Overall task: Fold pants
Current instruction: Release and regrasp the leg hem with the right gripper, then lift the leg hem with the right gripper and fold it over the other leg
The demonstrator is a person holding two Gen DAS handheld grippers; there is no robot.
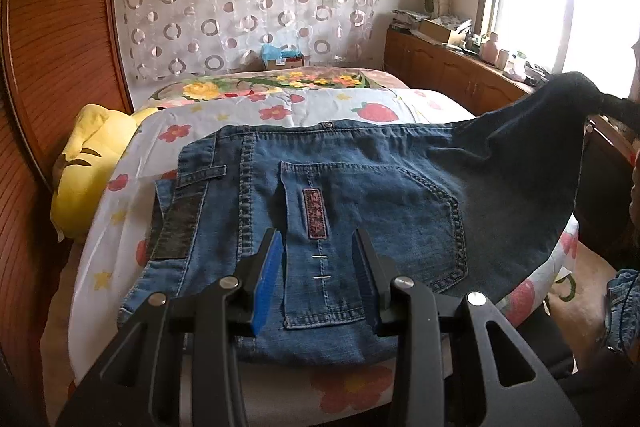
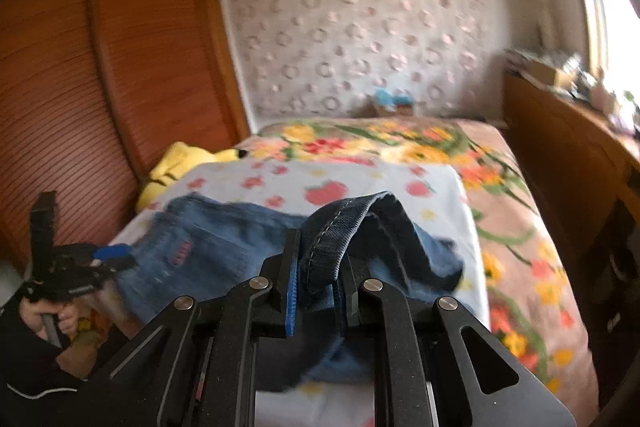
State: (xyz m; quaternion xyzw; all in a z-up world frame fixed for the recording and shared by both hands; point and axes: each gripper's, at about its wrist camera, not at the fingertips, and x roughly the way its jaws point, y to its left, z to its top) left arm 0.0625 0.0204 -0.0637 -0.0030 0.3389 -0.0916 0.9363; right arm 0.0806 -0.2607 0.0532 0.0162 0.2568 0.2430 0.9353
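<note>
1. the right gripper (image 2: 318, 287) was clamped on a dark hem of the blue denim pants (image 1: 340, 195), lifted off the strawberry-print sheet (image 1: 280, 109); a fold looked under way.
2. next, that edge probably needed carrying across and laying flat.
3. the left gripper (image 1: 318, 279) hovered part open over the back pocket (image 1: 400, 215), pads apart, gripping nothing.
4. further left, a hand (image 2: 64, 319) gripped its handle.

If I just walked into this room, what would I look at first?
Probably the blue jeans spread on the strawberry-print sheet in the middle of the bed, with the right tool pinching a dark folded edge of them and lifting it. Next, the yellow plush toy squeezed against the wooden headboard on the left. The left tool hangs open over the back pocket.
</note>
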